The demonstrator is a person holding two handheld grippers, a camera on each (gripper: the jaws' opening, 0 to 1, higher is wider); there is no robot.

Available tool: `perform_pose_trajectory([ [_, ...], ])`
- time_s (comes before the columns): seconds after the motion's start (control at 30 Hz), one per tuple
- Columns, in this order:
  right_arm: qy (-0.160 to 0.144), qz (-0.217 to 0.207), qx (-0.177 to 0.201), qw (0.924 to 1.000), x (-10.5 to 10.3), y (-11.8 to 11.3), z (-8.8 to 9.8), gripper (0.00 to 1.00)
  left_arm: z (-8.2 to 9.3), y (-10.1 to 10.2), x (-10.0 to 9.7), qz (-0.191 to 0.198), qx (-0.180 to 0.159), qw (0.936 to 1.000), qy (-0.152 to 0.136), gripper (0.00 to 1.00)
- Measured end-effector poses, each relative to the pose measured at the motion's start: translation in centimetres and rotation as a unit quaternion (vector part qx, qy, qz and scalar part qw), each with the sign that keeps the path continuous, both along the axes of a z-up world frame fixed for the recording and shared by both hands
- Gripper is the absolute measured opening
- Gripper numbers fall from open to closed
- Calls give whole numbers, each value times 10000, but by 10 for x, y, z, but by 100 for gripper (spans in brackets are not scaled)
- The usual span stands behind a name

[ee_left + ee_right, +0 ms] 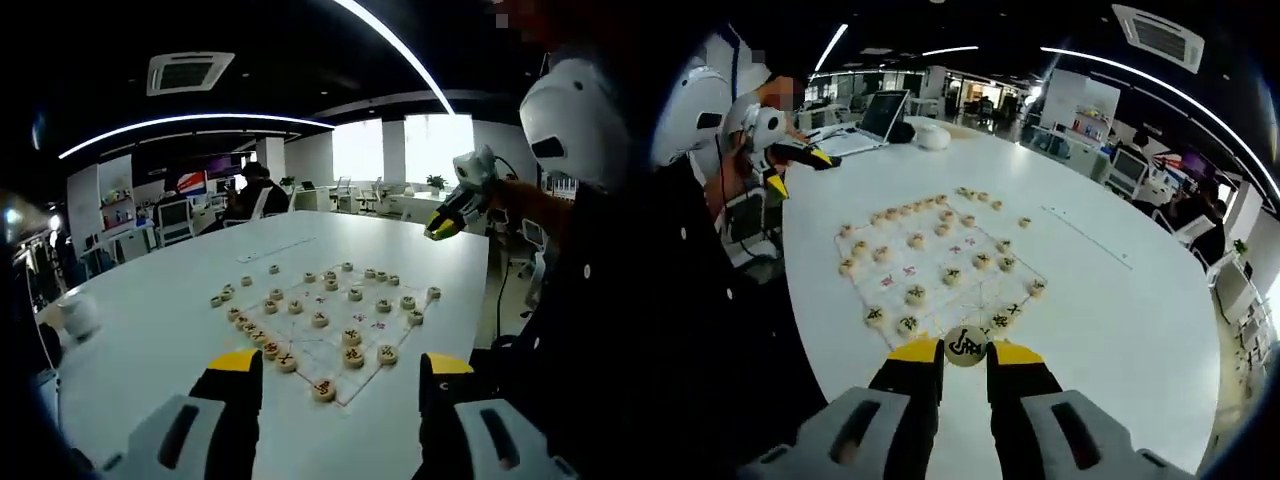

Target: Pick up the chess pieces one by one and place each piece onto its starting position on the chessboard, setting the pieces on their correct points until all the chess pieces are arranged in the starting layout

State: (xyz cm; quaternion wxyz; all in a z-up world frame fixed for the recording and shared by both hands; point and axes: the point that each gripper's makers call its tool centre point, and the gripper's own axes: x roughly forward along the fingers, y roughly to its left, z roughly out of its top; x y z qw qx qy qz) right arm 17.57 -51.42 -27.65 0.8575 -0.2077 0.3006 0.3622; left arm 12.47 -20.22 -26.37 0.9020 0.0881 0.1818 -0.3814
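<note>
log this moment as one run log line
right gripper: shut on chess piece, above near edge of chessboard | left gripper: open, holding nothing | pieces spread on board

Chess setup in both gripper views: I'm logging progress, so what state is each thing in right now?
Left gripper: open, empty, held above the table.
Right gripper: shut on a round chess piece, lifted off the board.
Chessboard: flat on the white table, partly filled.
Placed chess pieces: lying flat on the board.
Stray pieces: off the board, on the table.
Laptop: lid open.
</note>
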Motion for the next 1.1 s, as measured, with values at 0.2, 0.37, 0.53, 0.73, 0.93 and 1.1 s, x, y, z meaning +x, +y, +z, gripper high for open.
perform_pose_trajectory([
  [0.2, 340, -365, -108, 9987, -2, 10, -28, 19, -7, 8, -3, 126, -52, 9999, 71, 64],
  [0.37, 407, -1180, -305, 9917, -6, -1, -42, 19, -11, 11, 1, 150, -123, 9997, 116, 64],
  [0.53, 374, -1907, 86, 9809, -7, -2, -35, 19, -15, 10, 6, 84, -152, 9997, 143, 64],
  [0.73, 480, -2193, -102, 9744, -8, -2, -50, 19, -18, 3, 12, -96, -186, 9996, 201, 64],
  [0.93, 561, -2174, -234, 9742, -10, 6, -66, 19, -17, 0, 12, -134, -211, 9995, 188, 64],
  [1.1, 543, -2117, -180, 9757, -6, 16, -68, 19, -21, -1, 10, -126, -138, 9995, 239, 64],
])
